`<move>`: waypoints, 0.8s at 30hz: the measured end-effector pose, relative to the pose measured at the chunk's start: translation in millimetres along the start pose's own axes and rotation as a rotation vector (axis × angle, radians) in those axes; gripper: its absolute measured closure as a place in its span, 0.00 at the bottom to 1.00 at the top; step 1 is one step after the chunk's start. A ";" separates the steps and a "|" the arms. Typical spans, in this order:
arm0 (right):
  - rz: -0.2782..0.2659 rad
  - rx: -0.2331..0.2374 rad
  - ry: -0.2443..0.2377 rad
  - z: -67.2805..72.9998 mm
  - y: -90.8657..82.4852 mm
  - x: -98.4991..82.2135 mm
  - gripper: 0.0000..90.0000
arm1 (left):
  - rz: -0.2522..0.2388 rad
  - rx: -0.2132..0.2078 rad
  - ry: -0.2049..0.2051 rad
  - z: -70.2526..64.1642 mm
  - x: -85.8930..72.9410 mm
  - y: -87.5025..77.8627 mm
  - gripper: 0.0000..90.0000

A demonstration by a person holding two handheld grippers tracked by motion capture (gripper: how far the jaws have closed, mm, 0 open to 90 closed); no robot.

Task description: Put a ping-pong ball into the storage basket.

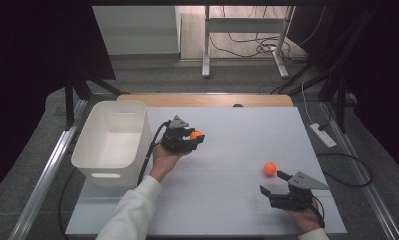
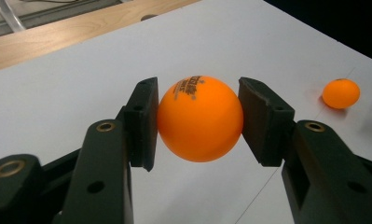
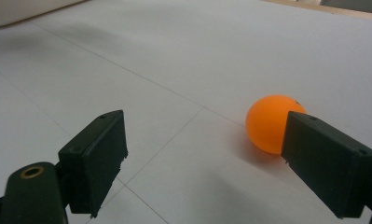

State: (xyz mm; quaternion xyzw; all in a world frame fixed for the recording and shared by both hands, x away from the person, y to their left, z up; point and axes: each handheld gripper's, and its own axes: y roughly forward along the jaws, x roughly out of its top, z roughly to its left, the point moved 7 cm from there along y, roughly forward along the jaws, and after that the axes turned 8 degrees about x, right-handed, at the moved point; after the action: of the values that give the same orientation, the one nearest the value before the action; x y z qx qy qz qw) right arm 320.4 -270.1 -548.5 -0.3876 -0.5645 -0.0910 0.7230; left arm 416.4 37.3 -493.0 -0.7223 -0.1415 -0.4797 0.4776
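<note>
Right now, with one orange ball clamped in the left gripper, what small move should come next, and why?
Probably carry the left gripper leftward over the white bin: its jaws are shut on the held ball, and the bin stands open just beside it.

- The left gripper (image 1: 193,138) is black, with a grey three-cornered plate (image 1: 179,122) on top.
- A black cable (image 1: 149,155) trails from its body.
- Its fingers (image 2: 144,122) are flat, blocky black pads on angular arms, with brass-ringed holes (image 2: 105,126) at the pivots.
- The right gripper (image 1: 272,182) is built alike, with its own grey plate (image 1: 307,180) and square black pads (image 3: 330,161).
- The person's left arm wears a white long sleeve (image 1: 129,212).
</note>
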 end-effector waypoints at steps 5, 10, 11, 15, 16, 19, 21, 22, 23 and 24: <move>0.001 -0.003 -0.002 -0.4 -0.1 -0.2 0.16 | -0.015 -0.005 0.005 -0.9 2.2 -6.1 0.56; 0.005 -0.006 -0.005 -0.2 0.0 -0.3 0.16 | -0.031 -0.021 0.001 -2.0 4.7 -11.9 0.56; 0.007 -0.009 -0.007 -0.3 0.1 -0.4 0.16 | -0.032 -0.023 0.000 -2.0 4.9 -12.8 0.56; 0.009 -0.010 -0.009 -0.1 0.3 -0.4 0.16 | -0.029 -0.020 0.002 -1.1 4.8 -14.9 0.56; 0.009 -0.010 -0.009 -0.2 0.3 -0.4 0.16 | -0.029 -0.023 -0.002 -0.7 5.0 -15.9 0.56; 0.008 -0.012 -0.008 -0.7 0.1 -0.4 0.16 | -0.037 -0.025 -0.006 0.3 5.9 -18.5 0.56; 0.009 -0.012 -0.009 -0.9 0.0 -0.4 0.16 | -0.043 -0.028 -0.010 0.8 6.8 -21.3 0.56; 0.009 -0.013 -0.009 -1.0 0.2 -0.5 0.16 | -0.042 -0.030 -0.011 0.8 6.7 -22.1 0.56; 0.009 -0.013 -0.008 -1.1 0.2 -0.5 0.16 | -0.040 -0.034 -0.013 0.6 6.4 -22.6 0.56; 0.009 -0.013 -0.007 -1.0 0.2 -0.5 0.16 | -0.039 -0.040 -0.018 0.6 6.5 -23.3 0.56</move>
State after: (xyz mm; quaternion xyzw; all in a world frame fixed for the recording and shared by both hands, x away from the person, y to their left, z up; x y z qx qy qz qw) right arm 321.1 -270.8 -549.1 -0.3952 -0.5648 -0.0901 0.7188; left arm 404.5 47.9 -474.8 -0.7329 -0.1503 -0.4853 0.4525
